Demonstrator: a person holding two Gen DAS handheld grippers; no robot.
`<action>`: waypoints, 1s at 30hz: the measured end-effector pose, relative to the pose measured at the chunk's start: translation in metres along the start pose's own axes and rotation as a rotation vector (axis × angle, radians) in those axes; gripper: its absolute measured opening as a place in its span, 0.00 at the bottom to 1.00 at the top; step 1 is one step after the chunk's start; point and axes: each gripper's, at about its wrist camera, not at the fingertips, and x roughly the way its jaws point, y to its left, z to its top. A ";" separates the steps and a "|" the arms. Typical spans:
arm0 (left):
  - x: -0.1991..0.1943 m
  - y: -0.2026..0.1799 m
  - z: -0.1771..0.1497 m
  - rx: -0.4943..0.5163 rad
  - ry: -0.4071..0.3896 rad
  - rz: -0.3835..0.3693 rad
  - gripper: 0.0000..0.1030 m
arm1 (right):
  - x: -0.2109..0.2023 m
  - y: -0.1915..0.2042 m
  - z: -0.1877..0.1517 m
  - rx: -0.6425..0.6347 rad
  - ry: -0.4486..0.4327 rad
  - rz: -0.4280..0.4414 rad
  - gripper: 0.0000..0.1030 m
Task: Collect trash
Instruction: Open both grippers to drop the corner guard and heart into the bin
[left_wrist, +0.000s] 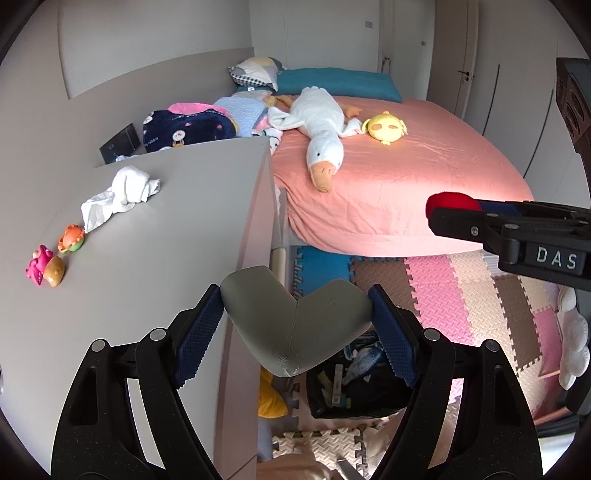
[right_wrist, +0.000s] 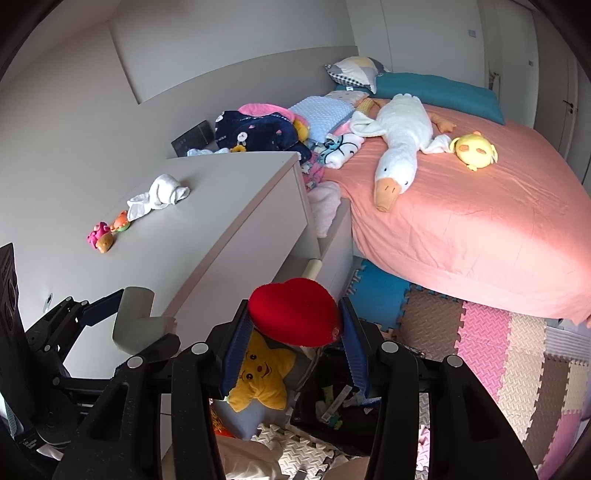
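Observation:
My left gripper (left_wrist: 295, 325) is shut on a grey L-shaped foam corner guard (left_wrist: 295, 328), held beside the dresser's front corner and above a black trash bin (left_wrist: 351, 387). The guard also shows in the right wrist view (right_wrist: 135, 317). My right gripper (right_wrist: 295, 343) is shut on a red fuzzy heart-shaped piece (right_wrist: 295, 314), held over the same bin (right_wrist: 332, 406), which holds scraps. In the left wrist view the right gripper (left_wrist: 443, 210) enters from the right with the red piece (left_wrist: 450, 201) at its tip.
A grey dresser (left_wrist: 147, 258) carries crumpled white cloth (left_wrist: 122, 192) and small toys (left_wrist: 48, 266). A pink bed (left_wrist: 406, 166) holds a plush goose (left_wrist: 321, 125) and a yellow plush (left_wrist: 384, 127). Foam puzzle mats (left_wrist: 461, 288) cover the floor. A yellow star plush (right_wrist: 262, 373) lies by the bin.

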 end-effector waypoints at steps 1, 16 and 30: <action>0.000 -0.003 -0.001 0.008 0.002 -0.018 0.76 | -0.001 -0.004 0.000 0.011 -0.002 -0.006 0.47; -0.011 -0.005 -0.005 0.056 -0.027 -0.035 0.94 | -0.016 -0.036 0.002 0.150 -0.092 -0.197 0.83; -0.017 0.033 -0.011 -0.006 -0.040 0.027 0.94 | -0.001 0.010 0.007 0.073 -0.110 -0.118 0.83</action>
